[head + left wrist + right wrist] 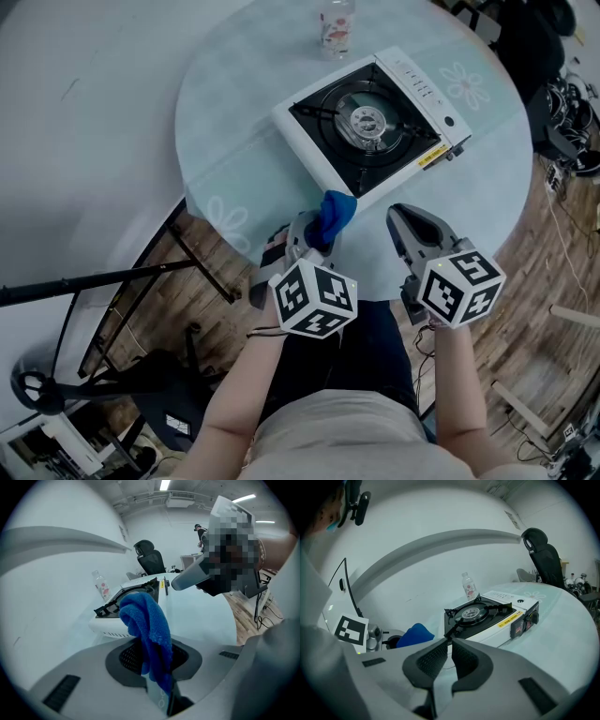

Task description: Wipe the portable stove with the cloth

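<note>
Left tongs (317, 236): pinched shut on the blue cloth (336, 214). The cloth is bunched and stands up out of the pads as a soft wad; a loose fold droops down over them. The grip looks firm in the left gripper view.

Right tongs (397, 216): pads pressed together with nothing between them. They hang over the desk (234, 112) off the stove's near corner, on the knob side.

Stove (370, 122): sits flat on the round desk and is turned at an angle to me, so one corner points my way. The black burner well is on the part nearer my left. The white control strip runs along the far-right edge, so the long axis goes from near-left to far-right. A small bottle (336, 23) stands beyond the stove's far corner, well apart from the work.

Key relation: the cloth is just short of the stove's near corner, not touching it as far as I can judge, and the stove lies straight ahead and slightly right of the left tongs. The left tongs carry the cloth and are the nearer, so the wipe falls to them.

Judgement: wiping is not yet begun. Next, I should bring the cloth forward and down onto the white rim beside the burner well, then stroke along the long axis. Risks are the wad snagging on the pan supports and the light stove sliding. The right tongs could steady the knob side.
</note>
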The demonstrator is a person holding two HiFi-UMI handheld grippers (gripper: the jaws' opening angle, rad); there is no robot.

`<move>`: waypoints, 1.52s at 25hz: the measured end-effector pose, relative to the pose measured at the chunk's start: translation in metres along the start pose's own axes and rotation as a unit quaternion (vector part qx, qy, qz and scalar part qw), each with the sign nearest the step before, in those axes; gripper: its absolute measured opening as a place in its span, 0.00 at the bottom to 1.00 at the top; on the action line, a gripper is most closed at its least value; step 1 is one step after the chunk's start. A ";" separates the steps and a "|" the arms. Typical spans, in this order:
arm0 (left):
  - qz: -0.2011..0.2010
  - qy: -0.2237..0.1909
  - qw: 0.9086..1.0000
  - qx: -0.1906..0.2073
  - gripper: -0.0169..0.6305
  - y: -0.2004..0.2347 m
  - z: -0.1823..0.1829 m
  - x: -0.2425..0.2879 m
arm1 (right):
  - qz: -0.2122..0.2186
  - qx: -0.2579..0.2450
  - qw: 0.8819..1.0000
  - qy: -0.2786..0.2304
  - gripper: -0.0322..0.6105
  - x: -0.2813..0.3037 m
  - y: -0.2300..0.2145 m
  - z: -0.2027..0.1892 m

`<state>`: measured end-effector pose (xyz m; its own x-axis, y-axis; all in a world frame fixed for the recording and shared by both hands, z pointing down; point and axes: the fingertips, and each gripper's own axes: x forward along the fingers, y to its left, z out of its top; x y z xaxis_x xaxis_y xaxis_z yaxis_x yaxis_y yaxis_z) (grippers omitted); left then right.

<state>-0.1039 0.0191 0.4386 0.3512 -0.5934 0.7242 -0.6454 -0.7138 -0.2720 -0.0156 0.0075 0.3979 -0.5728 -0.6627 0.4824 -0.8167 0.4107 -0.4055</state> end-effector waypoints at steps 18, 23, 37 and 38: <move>-0.013 0.069 0.997 -0.024 0.17 0.026 -0.003 0.031 | 0.031 -0.015 0.999 0.024 0.09 0.033 -0.019 0.027; -0.010 0.094 0.995 -0.028 0.17 0.034 -0.008 0.037 | 0.050 -0.025 0.998 0.033 0.09 0.042 -0.018 0.034; 0.019 0.123 0.990 -0.064 0.17 0.061 -0.017 0.047 | 0.098 -0.049 0.993 0.046 0.09 0.063 -0.010 0.052; 0.023 0.124 0.990 -0.066 0.17 0.065 -0.017 0.047 | 0.101 -0.050 0.993 0.046 0.09 0.064 -0.010 0.053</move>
<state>-0.1403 -0.0488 0.4662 0.1527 -0.5029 0.8508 -0.7452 -0.6241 -0.2351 -0.0406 -0.0725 0.3913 -0.7264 -0.5018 0.4696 -0.6842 0.5928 -0.4249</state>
